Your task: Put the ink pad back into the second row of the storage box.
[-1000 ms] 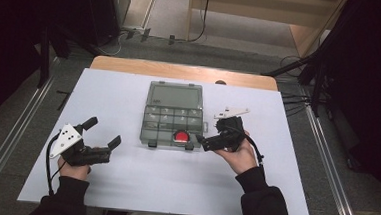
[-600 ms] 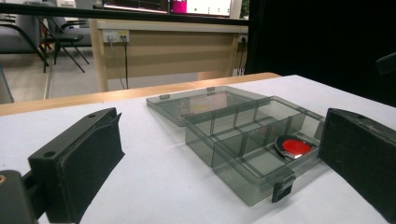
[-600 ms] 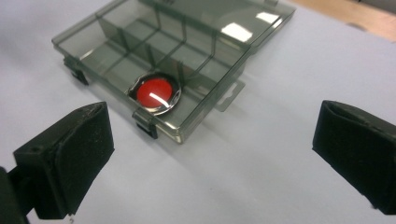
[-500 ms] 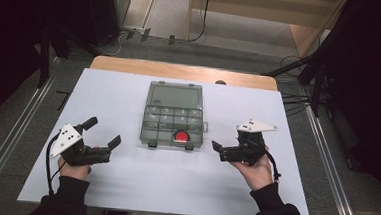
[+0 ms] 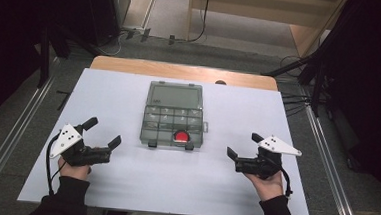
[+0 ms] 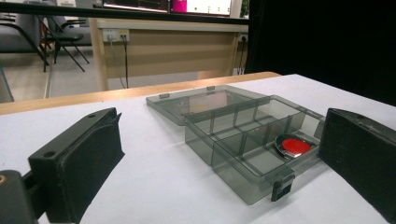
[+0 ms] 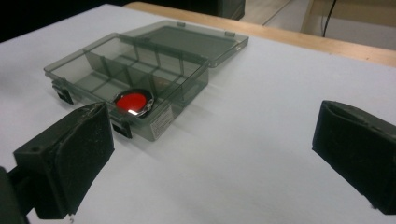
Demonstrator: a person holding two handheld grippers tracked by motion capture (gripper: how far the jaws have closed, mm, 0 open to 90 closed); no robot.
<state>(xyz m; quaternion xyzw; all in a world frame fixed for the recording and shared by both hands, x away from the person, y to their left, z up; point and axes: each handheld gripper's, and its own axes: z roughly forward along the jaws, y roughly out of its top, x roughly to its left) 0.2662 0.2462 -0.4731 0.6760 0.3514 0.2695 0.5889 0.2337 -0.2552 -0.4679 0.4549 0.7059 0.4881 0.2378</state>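
Both grippers (image 5: 101, 138) (image 5: 241, 151) agape, empty | red disc (image 5: 180, 136) in open box (image 5: 174, 94) (lid flat) | risk: a careless jaw could shove the light box.

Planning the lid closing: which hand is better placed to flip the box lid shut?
Neither clearly. Both the left tongs and the right tongs are open and apart from the box, whose lid lies back on the far side.
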